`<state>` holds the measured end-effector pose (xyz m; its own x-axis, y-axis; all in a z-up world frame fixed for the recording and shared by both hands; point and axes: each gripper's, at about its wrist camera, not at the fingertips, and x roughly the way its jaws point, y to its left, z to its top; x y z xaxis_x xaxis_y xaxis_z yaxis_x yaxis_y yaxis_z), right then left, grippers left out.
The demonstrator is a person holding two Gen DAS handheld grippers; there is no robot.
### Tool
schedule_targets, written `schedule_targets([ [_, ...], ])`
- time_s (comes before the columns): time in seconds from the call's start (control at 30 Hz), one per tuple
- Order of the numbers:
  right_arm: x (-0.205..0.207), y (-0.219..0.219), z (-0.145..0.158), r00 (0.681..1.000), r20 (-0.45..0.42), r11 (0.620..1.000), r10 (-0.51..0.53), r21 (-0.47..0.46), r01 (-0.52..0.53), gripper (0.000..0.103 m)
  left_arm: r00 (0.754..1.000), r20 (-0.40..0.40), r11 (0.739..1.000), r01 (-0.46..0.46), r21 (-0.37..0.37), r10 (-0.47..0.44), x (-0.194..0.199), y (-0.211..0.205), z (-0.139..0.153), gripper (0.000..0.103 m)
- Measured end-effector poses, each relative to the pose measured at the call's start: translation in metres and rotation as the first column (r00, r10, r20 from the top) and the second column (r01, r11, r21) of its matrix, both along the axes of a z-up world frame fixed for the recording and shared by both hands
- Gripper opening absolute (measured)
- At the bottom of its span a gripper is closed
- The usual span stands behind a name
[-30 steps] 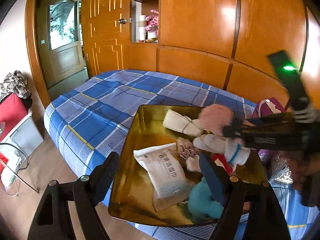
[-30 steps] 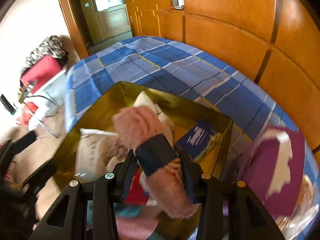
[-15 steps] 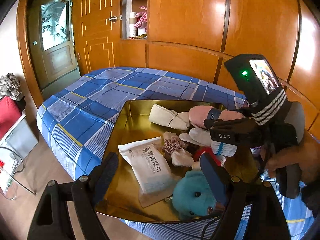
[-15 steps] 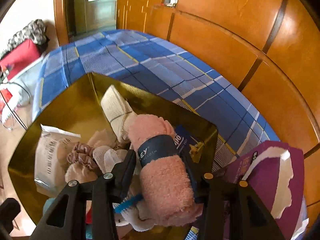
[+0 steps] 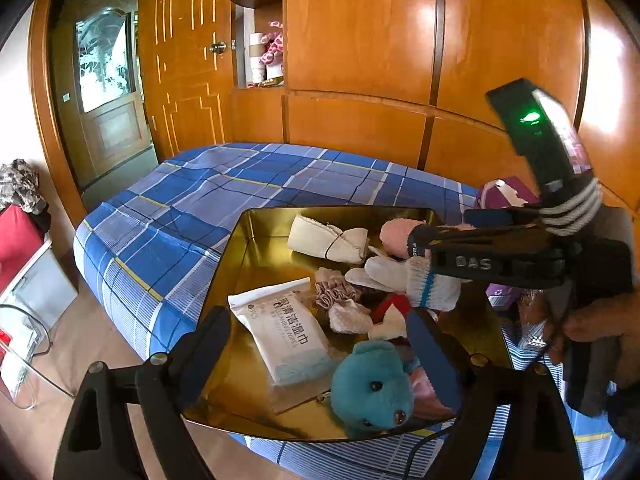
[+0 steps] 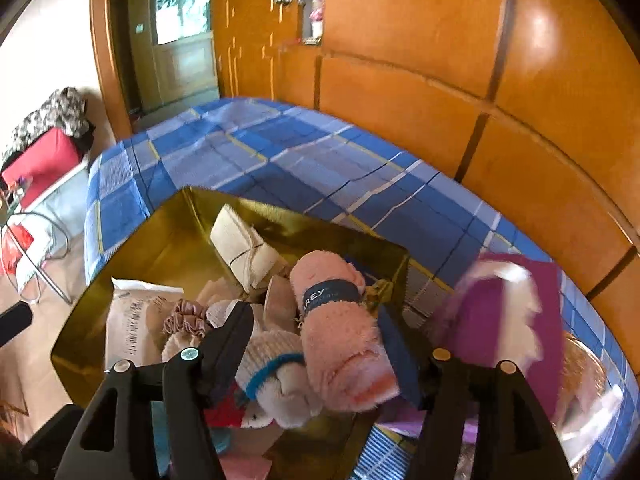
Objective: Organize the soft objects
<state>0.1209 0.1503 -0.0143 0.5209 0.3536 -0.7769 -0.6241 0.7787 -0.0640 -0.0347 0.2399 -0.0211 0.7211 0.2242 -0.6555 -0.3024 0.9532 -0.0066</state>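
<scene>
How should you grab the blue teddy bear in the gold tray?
Probably by its round head. The teddy bear lies at the near edge of the gold tray, face toward the camera, body partly hidden. Coming from above, the fingers could close on the sides of the head, the widest exposed part.

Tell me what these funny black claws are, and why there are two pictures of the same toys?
Those claws are tongs. A person holds one pair in each hand, and each pair has a little camera looking along its two fingers. So one picture comes from the left tongs, the other from the right tongs.

Both look down at a gold tray on a bed with a blue checked sheet. In the tray lie a teal teddy bear, a pack of wipes, a white sock and a rolled pink towel.

The right tongs are just opening, with the towel lying loose between them. The left tongs are open and hold nothing.
</scene>
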Motion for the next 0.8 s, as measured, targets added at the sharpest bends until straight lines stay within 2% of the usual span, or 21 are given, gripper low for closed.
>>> schedule_targets([
  [0.2, -0.027, -0.028, 0.024, 0.997, 0.06, 0.997, -0.055, 0.066, 0.051, 0.065, 1.0, 0.008, 1.0, 0.006, 0.014, -0.006, -0.001, -0.011, 0.005, 0.093],
  [0.37, -0.053, -0.053, 0.035, 0.985, 0.127, 0.99, -0.118, 0.097, 0.106, 0.065, 1.0, 0.03, 0.999, -0.007, 0.038, 0.006, -0.005, -0.021, 0.012, 0.103],
  [0.6, -0.09, -0.103, 0.021, 0.949, 0.126, 0.952, -0.289, 0.148, 0.27, 0.065, 0.999, 0.044, 0.999, 0.003, 0.046, -0.005, -0.006, -0.043, 0.015, 0.103],
  [0.8, -0.11, -0.124, 0.007, 0.931, 0.124, 0.935, -0.344, 0.134, 0.328, 0.066, 0.998, 0.057, 0.998, 0.036, 0.054, -0.039, -0.008, -0.063, 0.017, 0.103],
])
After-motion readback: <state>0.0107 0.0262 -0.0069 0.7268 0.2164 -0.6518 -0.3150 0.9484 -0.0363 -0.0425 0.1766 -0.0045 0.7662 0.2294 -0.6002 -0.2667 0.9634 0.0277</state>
